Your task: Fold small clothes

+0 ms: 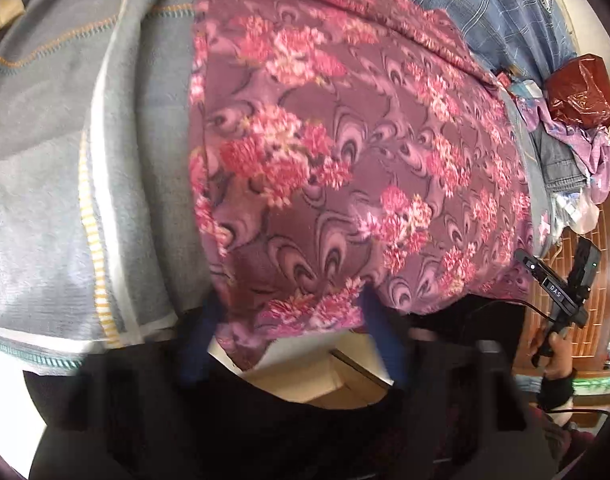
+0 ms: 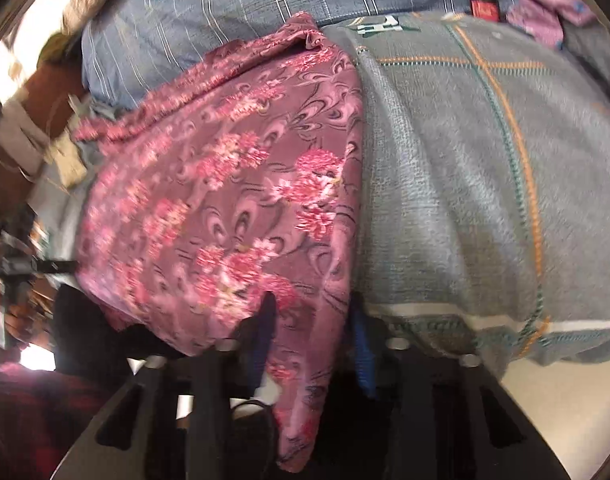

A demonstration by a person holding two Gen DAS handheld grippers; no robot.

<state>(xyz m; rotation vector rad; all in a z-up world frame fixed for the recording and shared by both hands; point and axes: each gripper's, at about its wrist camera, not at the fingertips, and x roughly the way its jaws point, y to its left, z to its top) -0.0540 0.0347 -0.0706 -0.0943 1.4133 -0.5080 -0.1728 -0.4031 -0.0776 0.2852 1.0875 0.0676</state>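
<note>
Draping over both grippers' spread jaws, the floral garment (image 1: 345, 168) hides their blurred tips.

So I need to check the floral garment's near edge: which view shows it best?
Right wrist: the floral garment hangs between the right gripper fingers. In the left wrist view its hem drapes at the left gripper.

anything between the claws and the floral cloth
Nothing visible. The floral cloth lies on the grey blanket, its near edge hanging off between the left claw fingers. In the right wrist view the same edge drapes between the right claw fingers. Whether either grips it is unclear.
</note>
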